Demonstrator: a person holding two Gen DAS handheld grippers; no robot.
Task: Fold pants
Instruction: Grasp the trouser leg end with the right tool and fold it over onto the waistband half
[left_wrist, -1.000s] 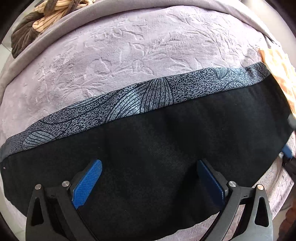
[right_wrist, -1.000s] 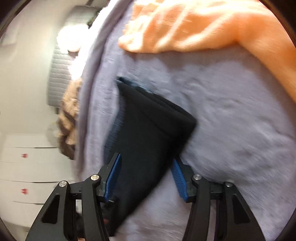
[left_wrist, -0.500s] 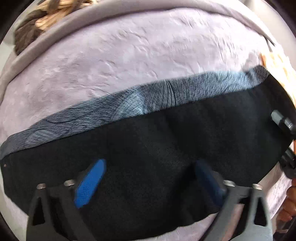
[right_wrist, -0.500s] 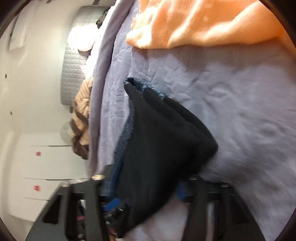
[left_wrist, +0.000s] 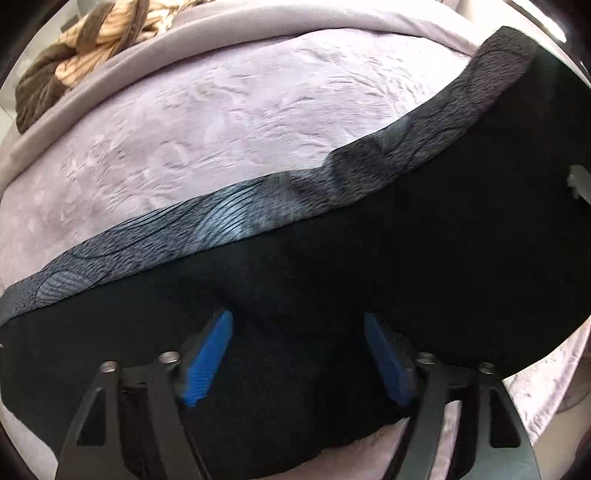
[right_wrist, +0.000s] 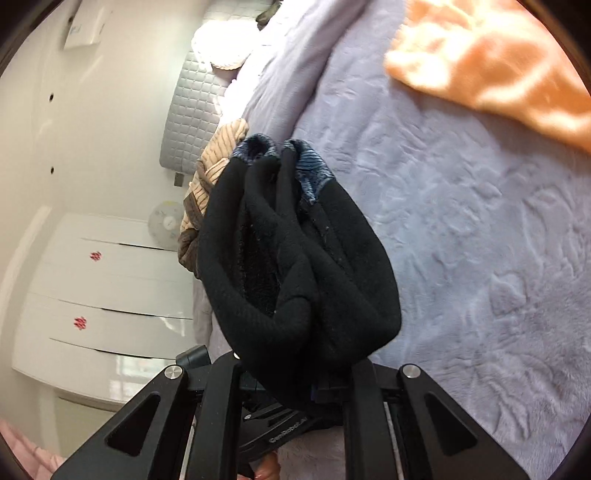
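Note:
Black pants with a grey patterned band along the far edge lie across a lilac bedspread. In the left wrist view my left gripper is open, its blue pads pressed into the black fabric near the front edge. The pants' right end is lifted off the bed. In the right wrist view my right gripper is shut on the bunched end of the pants and holds it above the bedspread; its pads are hidden by fabric.
An orange garment lies on the bed at the far right. A brown and tan striped garment sits at the bed's far left edge. White drawers stand beyond the bed.
My right gripper closed on the pants' end and lifted it, bunching the fabric. My left gripper's jaws narrowed and stayed on the pants.

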